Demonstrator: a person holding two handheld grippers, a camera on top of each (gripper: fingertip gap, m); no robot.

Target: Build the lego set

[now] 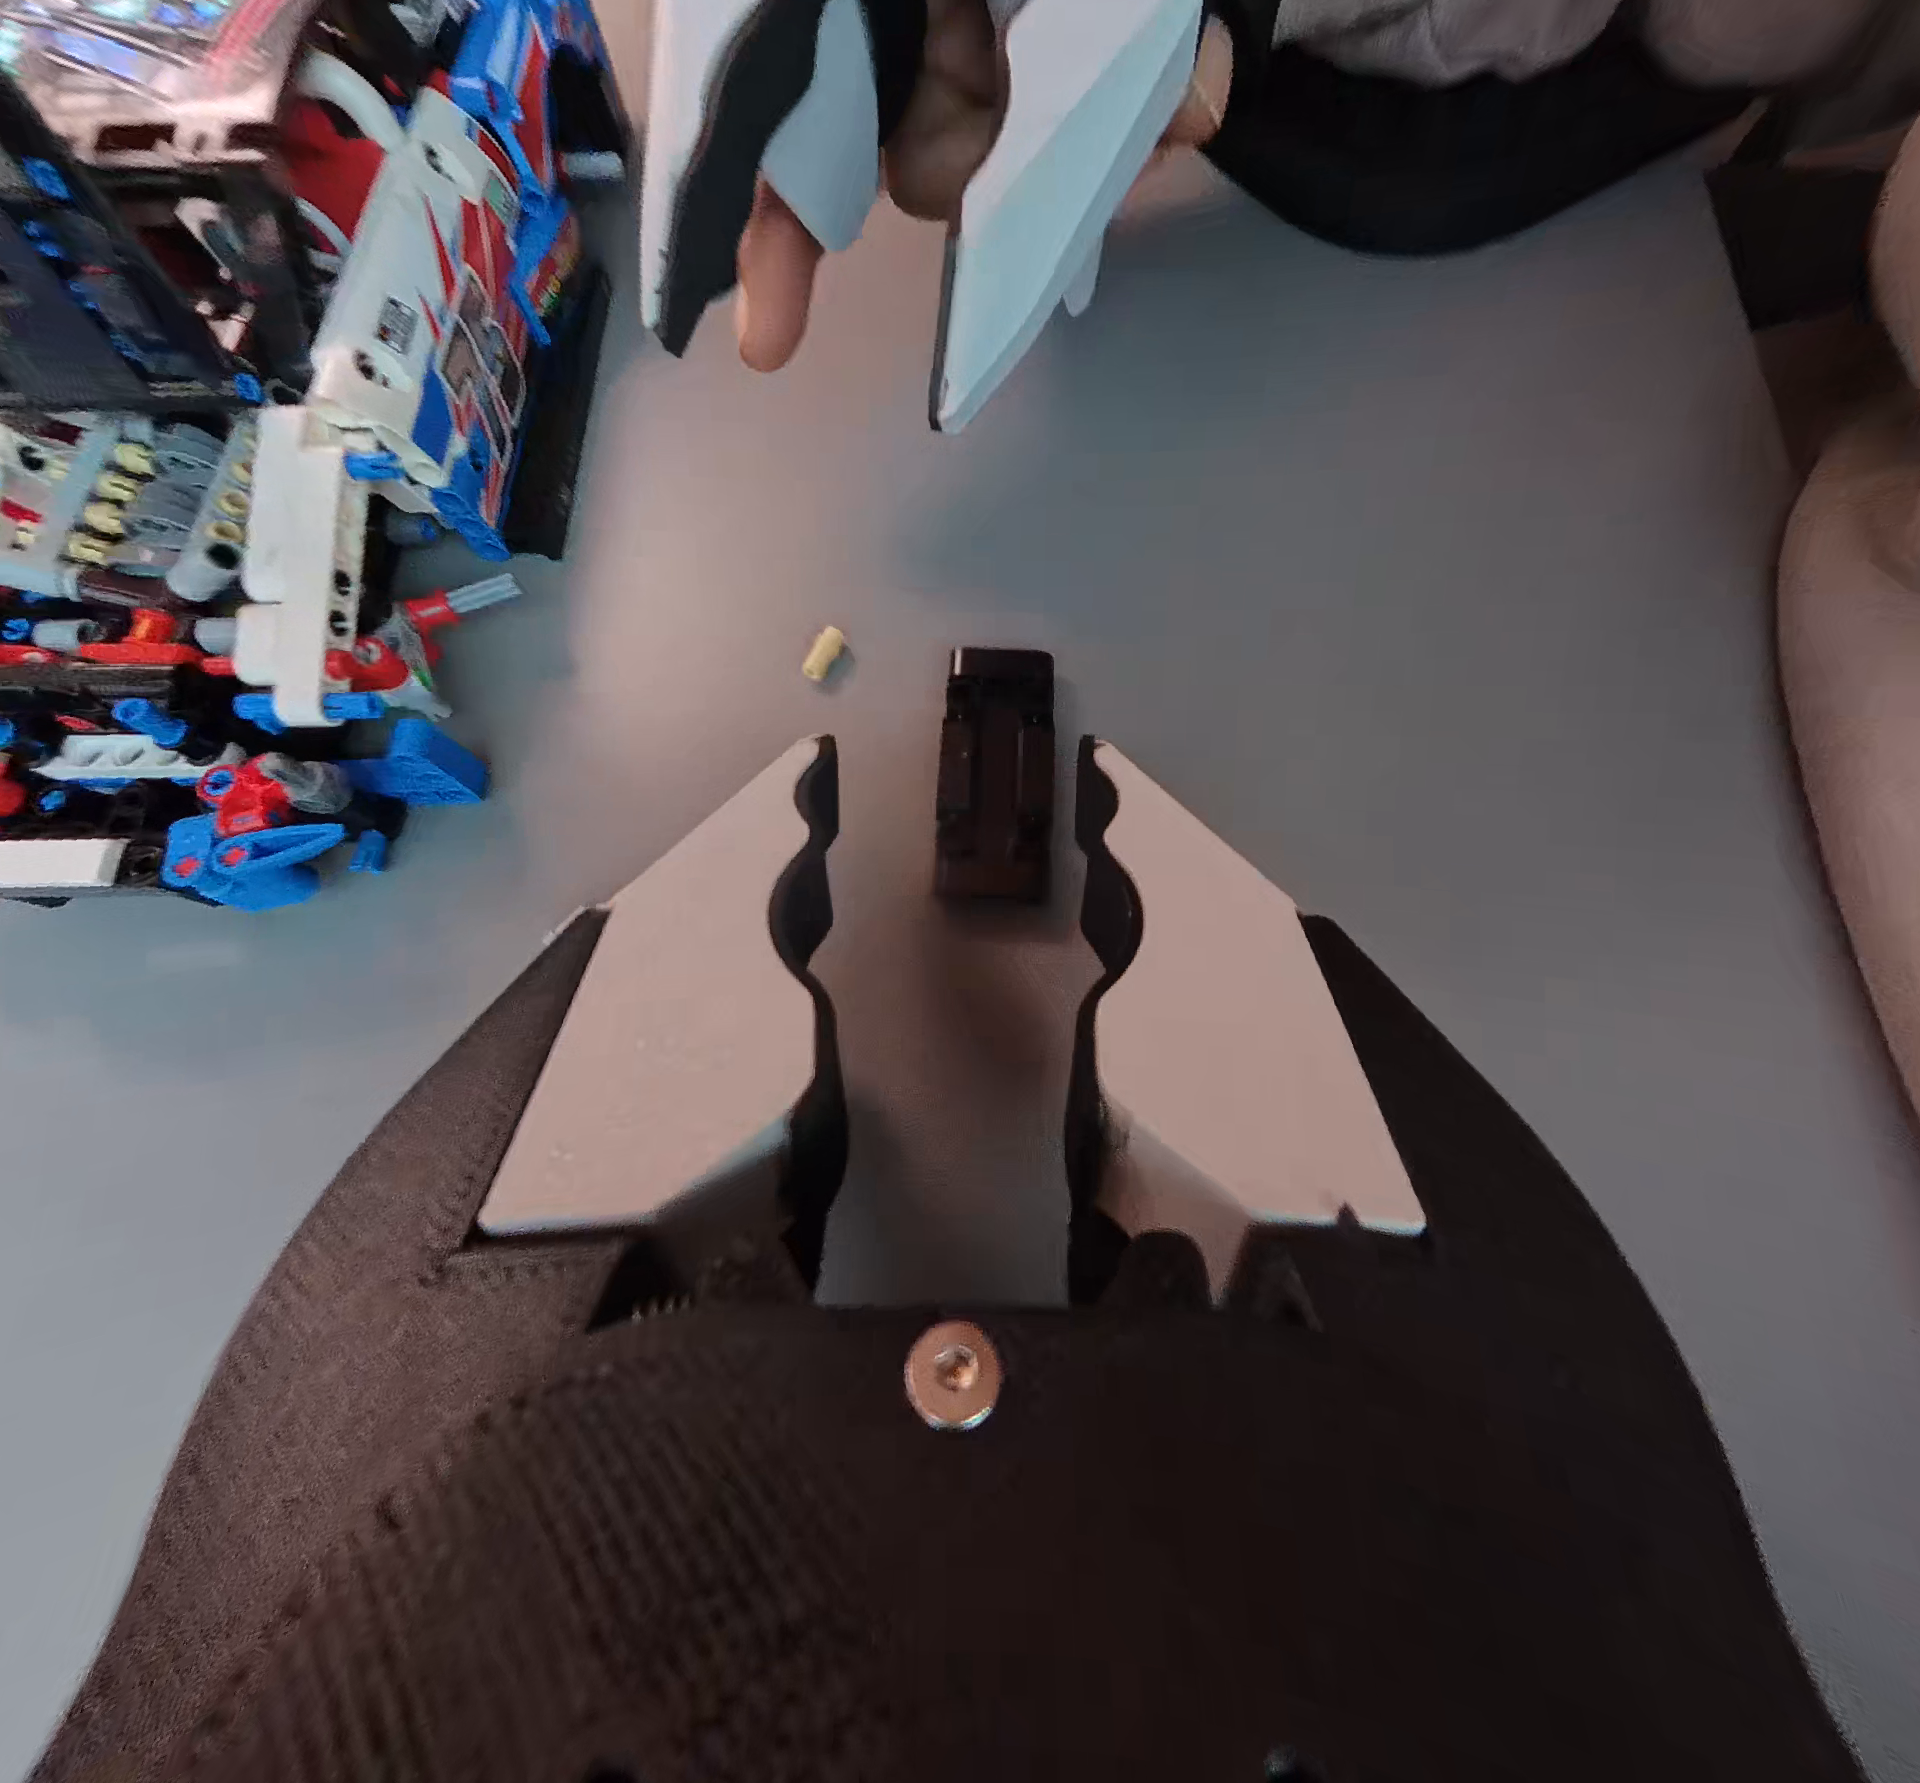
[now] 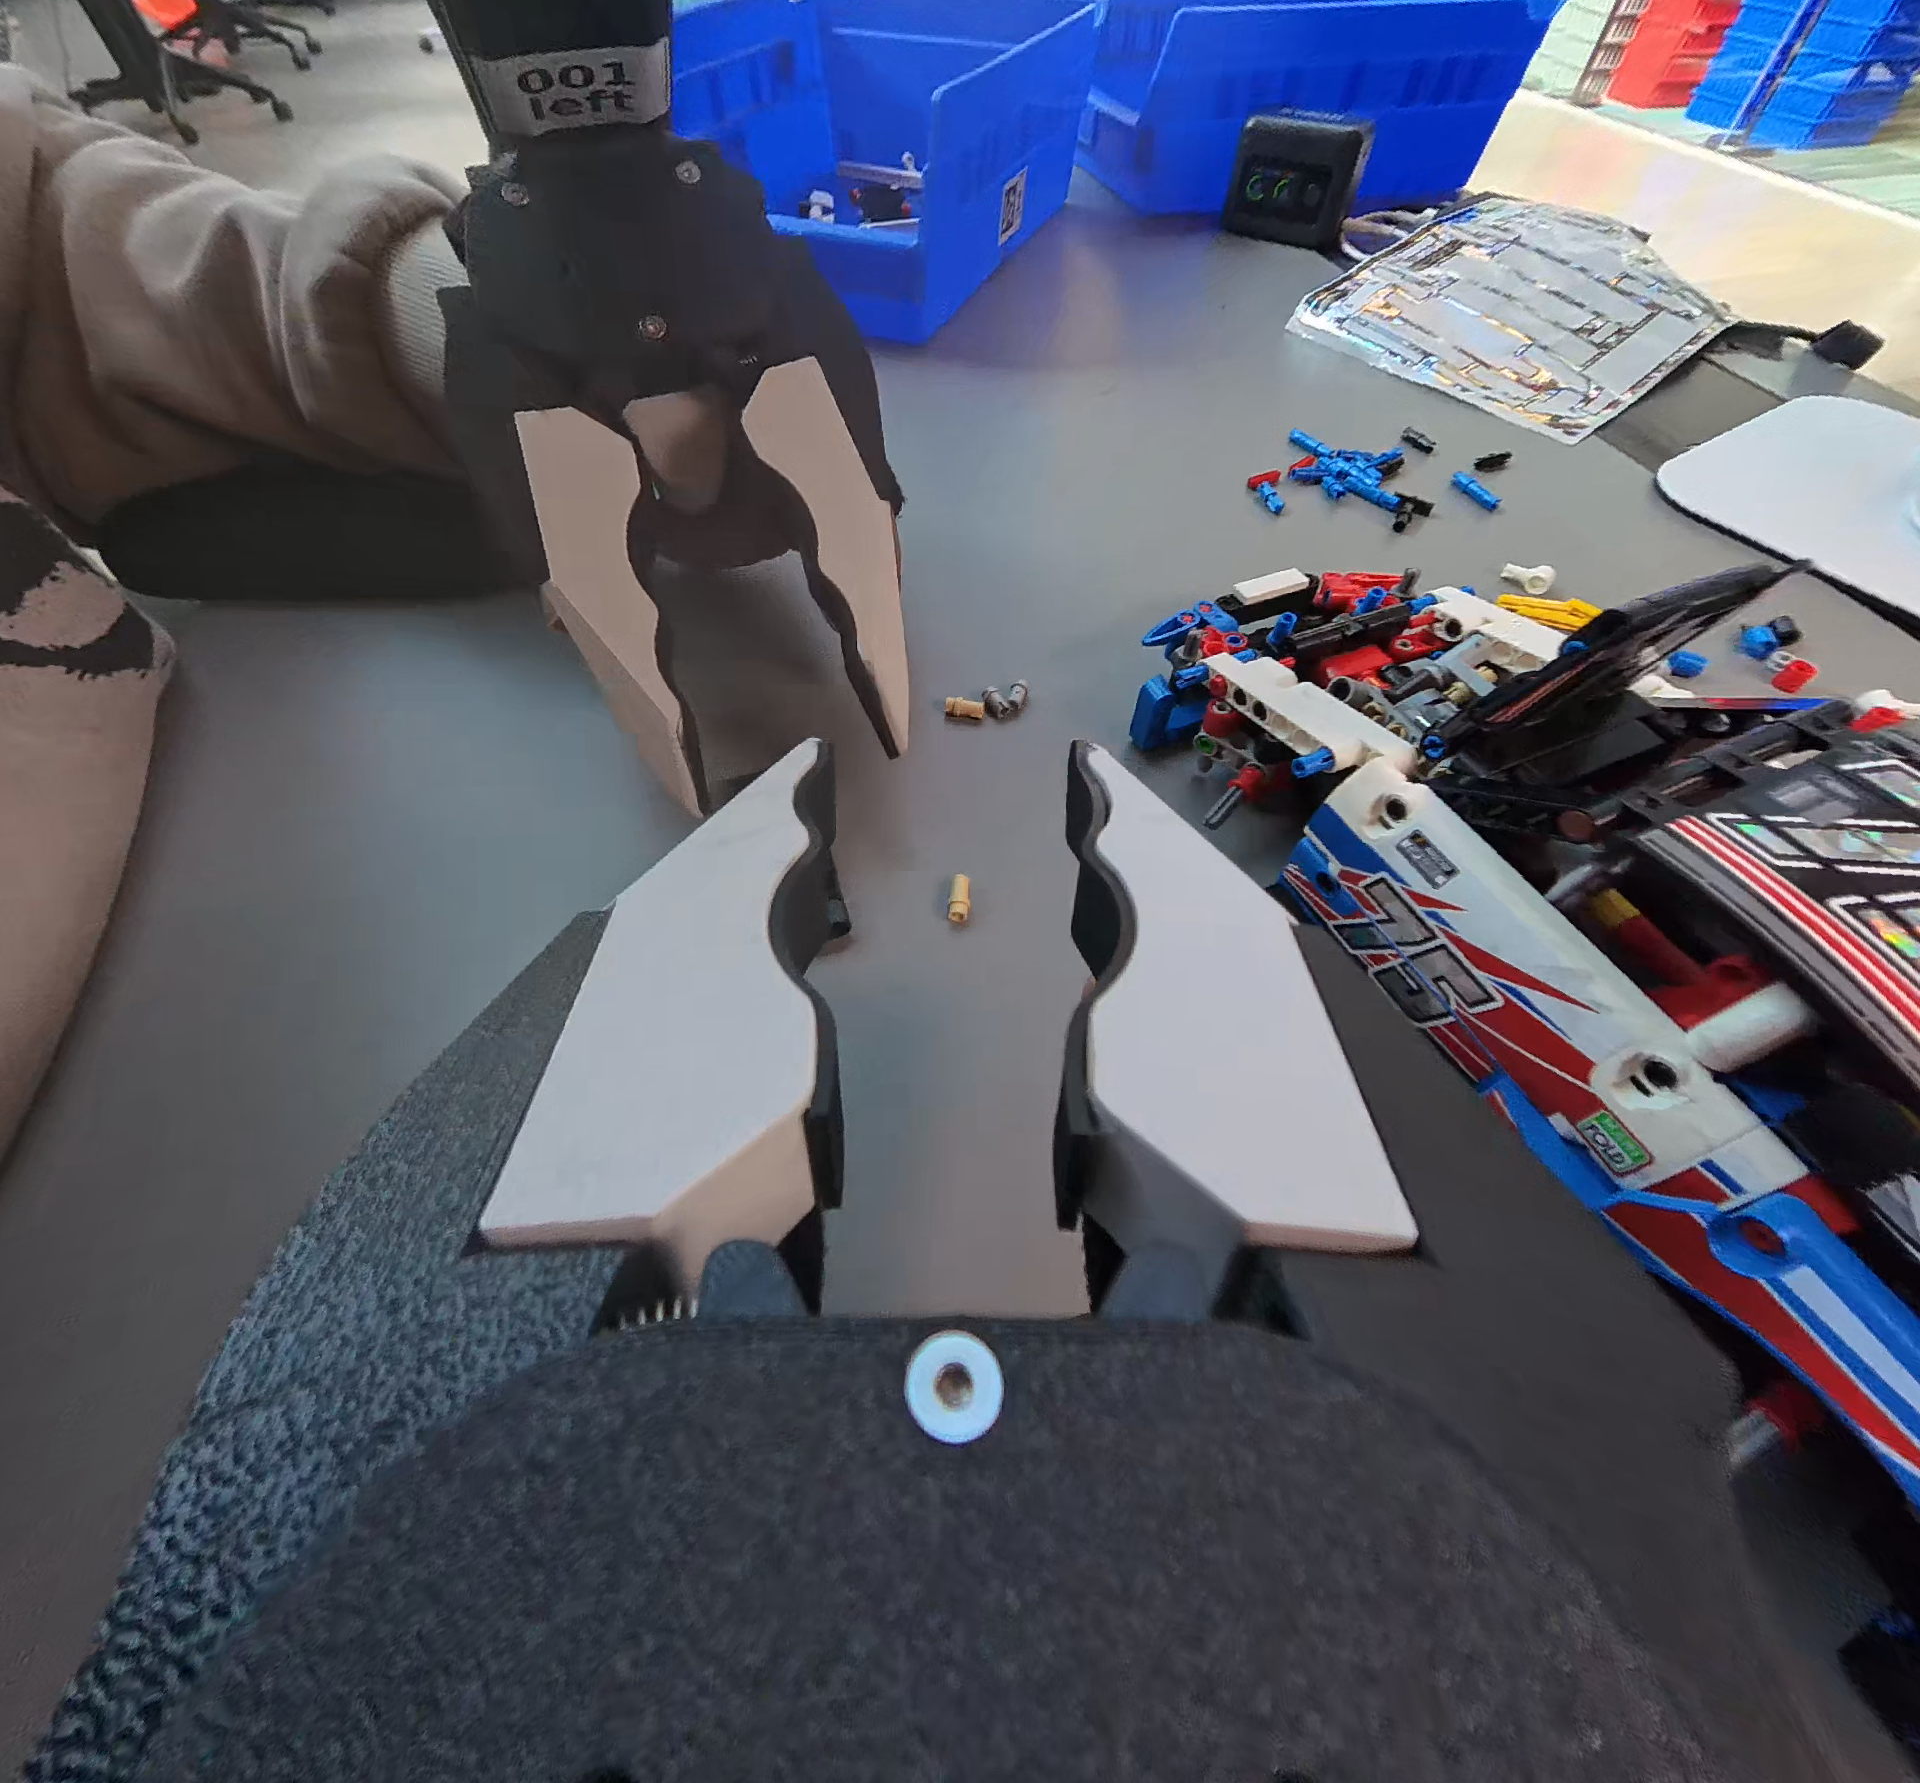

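Both grippers are apart and empty. Left gripper (image 1: 956, 746) hangs low over the table (image 1: 1403, 694), with a black brick (image 1: 995, 777) on the surface between its fingertips, not gripped. Right gripper (image 2: 948, 757) faces it from across the table and lines up on a tan pin (image 2: 958, 899), which lies flat on the table in the gap between its fingers, untouched. In the left view the same pin (image 1: 826, 658) sits just left of the brick, close but apart.

Step in hand, as I read it: pick the pin with the right and the brick with the left, then mate them. That's a guess — the frames don't say which hole it goes in.

How to do it well:
- Centre the pin in the gap before closing. It's round and lying on its side, so an off-centre squeeze will likely roll or flick it.
- Come down until the tips nearly touch the table, then close slowly. Grip across the barrel and leave one end sticking out for insertion.
- On the left, close on the brick's long sides — hold it level so the hole faces the right gripper.
- The grippers are near each other; move one at a time to avoid a finger clash.

The car (image 2: 1558, 954) sits to the right with loose parts (image 2: 1345, 478) beyond it, and blue bins (image 2: 935, 154) at the back. More pins (image 2: 987, 703) lie near the left gripper as spares if this one gets away.
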